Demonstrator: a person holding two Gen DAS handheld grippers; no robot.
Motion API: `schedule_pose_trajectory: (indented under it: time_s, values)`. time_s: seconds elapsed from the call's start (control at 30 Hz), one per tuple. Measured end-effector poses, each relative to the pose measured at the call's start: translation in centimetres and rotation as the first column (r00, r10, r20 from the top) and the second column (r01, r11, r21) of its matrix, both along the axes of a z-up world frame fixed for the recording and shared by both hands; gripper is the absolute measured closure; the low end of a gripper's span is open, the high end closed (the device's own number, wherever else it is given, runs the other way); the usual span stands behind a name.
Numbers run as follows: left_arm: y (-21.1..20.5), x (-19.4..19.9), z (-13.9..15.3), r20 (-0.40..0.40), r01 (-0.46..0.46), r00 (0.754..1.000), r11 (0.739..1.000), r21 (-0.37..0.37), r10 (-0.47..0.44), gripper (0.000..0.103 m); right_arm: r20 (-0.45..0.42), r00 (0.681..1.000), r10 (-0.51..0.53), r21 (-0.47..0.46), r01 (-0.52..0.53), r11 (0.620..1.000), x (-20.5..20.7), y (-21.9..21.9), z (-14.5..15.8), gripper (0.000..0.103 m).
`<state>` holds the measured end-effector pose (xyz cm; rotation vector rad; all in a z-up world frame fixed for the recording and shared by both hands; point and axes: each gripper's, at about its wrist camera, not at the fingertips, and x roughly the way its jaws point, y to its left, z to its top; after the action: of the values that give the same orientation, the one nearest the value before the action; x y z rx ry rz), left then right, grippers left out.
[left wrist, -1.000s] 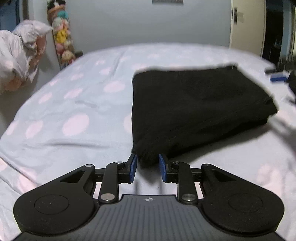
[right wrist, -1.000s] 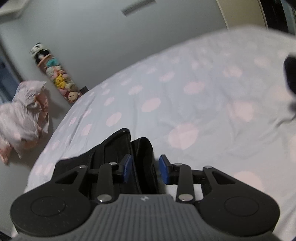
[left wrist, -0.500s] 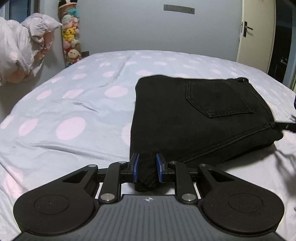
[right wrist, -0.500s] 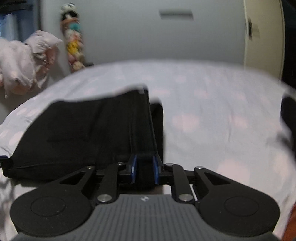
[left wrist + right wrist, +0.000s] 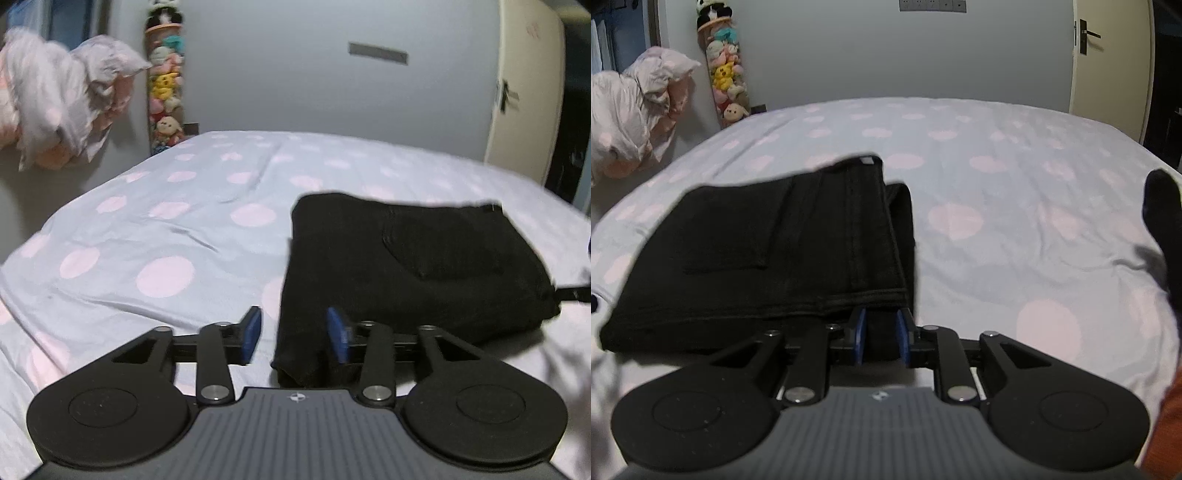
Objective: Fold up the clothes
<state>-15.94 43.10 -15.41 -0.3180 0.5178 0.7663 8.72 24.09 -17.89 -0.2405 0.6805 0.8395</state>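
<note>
Folding black trousers [image 5: 406, 266] on the bed [image 5: 166, 229]. Left gripper [image 5: 295, 338] jaws have just been opening, near-left corner loose between them. Right gripper [image 5: 881, 334] stays clenched on the near-right corner.

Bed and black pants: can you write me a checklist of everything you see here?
Surface: bed sheet, light blue with pink dots, wrinkled.
Job's things: folded black pants, back pocket up, lying flat on the sheet.
Clutter: dark item at the right edge of the right wrist view, unclear what.
Grippers: left gripper jaws have just been opening, the pants corner loose between them; right gripper shut on the pants edge.
Cables: nothing seen.
Surroundings: stuffed toys stacked by the wall, bundled pink bedding, door.
</note>
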Motion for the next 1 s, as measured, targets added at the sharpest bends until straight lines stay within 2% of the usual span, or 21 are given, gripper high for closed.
schedule_pose_trajectory:
  time_s: [0.07, 0.2, 0.33, 0.47, 0.53, 0.67, 0.8, 0.93, 1.0]
  values:
    - [0.6, -0.7, 0.3, 0.015, -0.032, 0.999, 0.999, -0.012, 0.032, 0.051, 0.015, 1.000, 0.012, -0.012, -0.012, 1.000, -1.4, -0.2, 1.8, 0.081]
    - [1.7, -1.9, 1.3, 0.062, -0.096, 0.993, 0.994, -0.048, 0.098, 0.048, 0.084, 0.996, 0.044, -0.102, -0.035, 0.994, -5.2, -0.7, 5.9, 0.077]
    - [2.5, -3.5, 2.2, 0.152, -0.118, 0.980, 0.988, -0.095, 0.131, 0.046, 0.118, 0.992, 0.047, -0.185, -0.025, 0.982, -8.2, -1.5, 9.9, 0.075]
    - [2.9, -4.5, 2.2, 0.190, -0.133, 0.969, 0.981, -0.141, 0.159, 0.045, 0.167, 0.985, 0.047, -0.233, -0.007, 0.973, -10.2, -1.9, 14.3, 0.070]
    - [2.7, -4.7, 2.0, 0.190, -0.126, 0.970, 0.982, -0.140, 0.152, 0.045, 0.172, 0.984, 0.040, -0.229, 0.001, 0.974, -10.6, -1.9, 16.1, 0.068]
    - [1.8, -4.4, 1.4, 0.134, -0.103, 0.984, 0.990, -0.095, 0.115, 0.045, 0.122, 0.992, 0.029, -0.175, -0.008, 0.984, -10.5, -2.7, 18.6, 0.065]
    - [1.4, -5.3, 1.5, 0.106, -0.090, 0.989, 0.991, -0.101, 0.101, 0.046, 0.093, 0.995, 0.035, -0.077, -0.028, 0.997, -9.6, -3.9, 19.7, 0.065]
    - [0.4, -5.8, 3.4, 0.068, -0.108, 0.991, 0.989, -0.103, 0.116, 0.046, 0.040, 0.999, 0.036, 0.059, -0.038, 0.998, -7.8, -4.4, 20.0, 0.062]
    - [-0.6, -5.7, 5.1, 0.041, -0.119, 0.992, 0.988, -0.096, 0.123, 0.046, 0.036, 0.999, 0.028, 0.089, -0.031, 0.996, -6.8, -4.8, 19.2, 0.061]
